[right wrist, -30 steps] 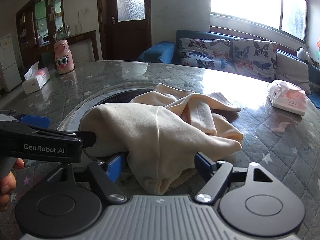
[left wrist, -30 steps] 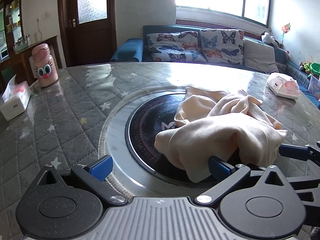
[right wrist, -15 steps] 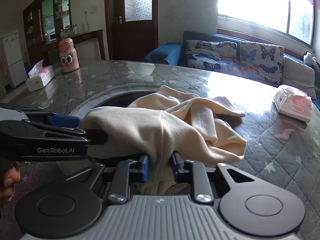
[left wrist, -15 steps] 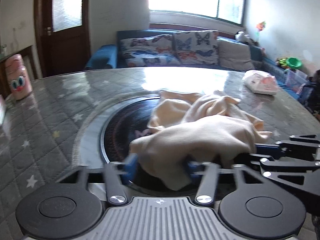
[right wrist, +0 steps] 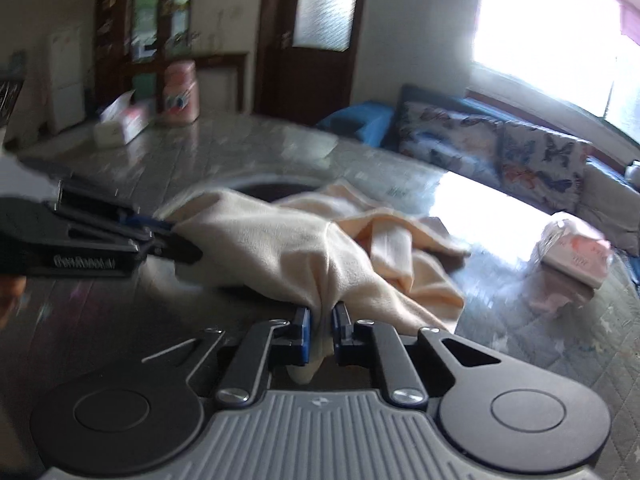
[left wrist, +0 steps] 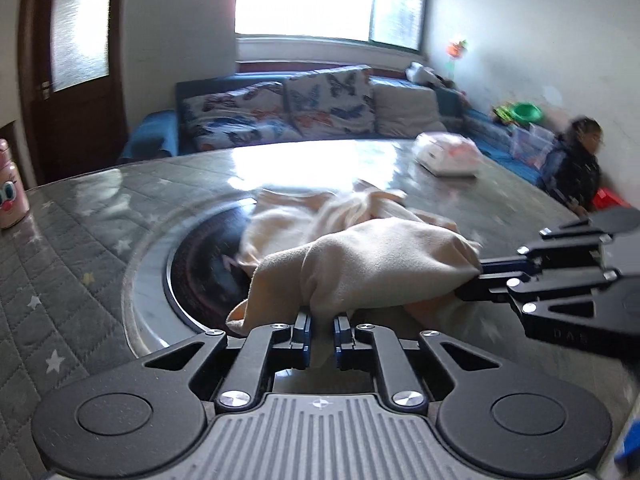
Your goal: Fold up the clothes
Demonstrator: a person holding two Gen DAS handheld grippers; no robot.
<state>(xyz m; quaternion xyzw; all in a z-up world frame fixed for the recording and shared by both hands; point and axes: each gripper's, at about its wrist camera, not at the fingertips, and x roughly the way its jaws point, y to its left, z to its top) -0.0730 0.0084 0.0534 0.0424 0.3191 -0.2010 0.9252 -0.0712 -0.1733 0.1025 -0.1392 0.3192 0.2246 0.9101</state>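
Cloth is bunched between both pairs of tongs, and that is where trouble could start. At the bottom centre of the left wrist view the left tongs (left wrist: 321, 334) have just been closing and now pinch a thick gather of the cream garment (left wrist: 376, 268); the right tongs (right wrist: 320, 332), bottom centre of their own view, have likewise just closed and clamp another wad of it. Each grip looks to hold several layers rather than one clean edge, so I would expect a lift to drag the garment up as a lump, or a layer to slip free and leave the hold lopsided. The rest of the garment lies crumpled just beyond, partly over the dark round inset (left wrist: 200, 272) in the middle of the table (left wrist: 60, 280), sleeves tangled together; pulling the two hands apart could tighten that tangle instead of spreading it. Further off, at the right, a wrapped tissue pack (left wrist: 446, 156) sits on the table, near enough that a swung hem might catch it.
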